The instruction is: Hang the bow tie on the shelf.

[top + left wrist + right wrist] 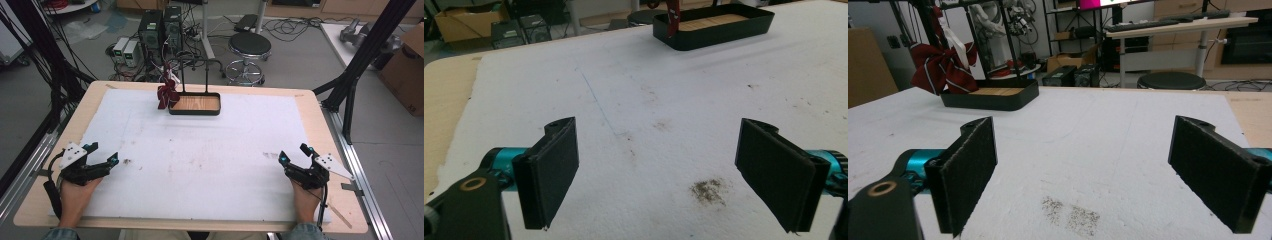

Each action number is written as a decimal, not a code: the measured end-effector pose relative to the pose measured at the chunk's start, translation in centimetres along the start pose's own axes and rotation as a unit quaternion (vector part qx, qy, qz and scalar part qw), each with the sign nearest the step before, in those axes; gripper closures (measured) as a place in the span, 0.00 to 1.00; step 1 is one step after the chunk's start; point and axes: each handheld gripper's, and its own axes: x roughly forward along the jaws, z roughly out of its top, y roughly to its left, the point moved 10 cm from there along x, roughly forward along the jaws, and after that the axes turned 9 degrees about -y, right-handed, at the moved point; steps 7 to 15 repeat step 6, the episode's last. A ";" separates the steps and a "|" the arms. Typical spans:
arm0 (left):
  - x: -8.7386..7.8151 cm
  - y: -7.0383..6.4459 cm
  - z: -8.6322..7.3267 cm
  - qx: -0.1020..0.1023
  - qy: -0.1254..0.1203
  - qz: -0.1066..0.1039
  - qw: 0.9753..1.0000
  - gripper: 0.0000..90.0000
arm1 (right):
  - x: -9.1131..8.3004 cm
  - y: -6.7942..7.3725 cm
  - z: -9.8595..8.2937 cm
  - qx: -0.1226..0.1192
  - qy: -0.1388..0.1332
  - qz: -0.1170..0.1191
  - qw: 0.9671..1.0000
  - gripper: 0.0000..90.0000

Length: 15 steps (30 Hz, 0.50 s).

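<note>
A black tray with a wooden floor (195,104) and an upright rack stands at the far middle of the white mat (200,155). A dark red striped bow (166,93) hangs on the rack's left side, seen as the bow (943,67) beside the tray (990,100) in the right gripper view. The tray's wall (714,32) also appears far off in the left gripper view. My left gripper (102,154) rests near the mat's left front, open and empty (656,170). My right gripper (294,152) rests at the right front, open and empty (1083,170).
Dark smudges mark the mat (709,190) between the jaws. The wooden tabletop (320,125) borders the mat. Beyond the table are a stool (249,47), computer towers (160,27), cables, black frame posts (365,55) and a cardboard box (407,65).
</note>
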 end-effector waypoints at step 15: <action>0.1 0.0 -0.1 -0.002 0.002 0.001 1.000 0.20 | 0.0 0.0 0.0 -0.003 -0.001 0.001 1.000 0.13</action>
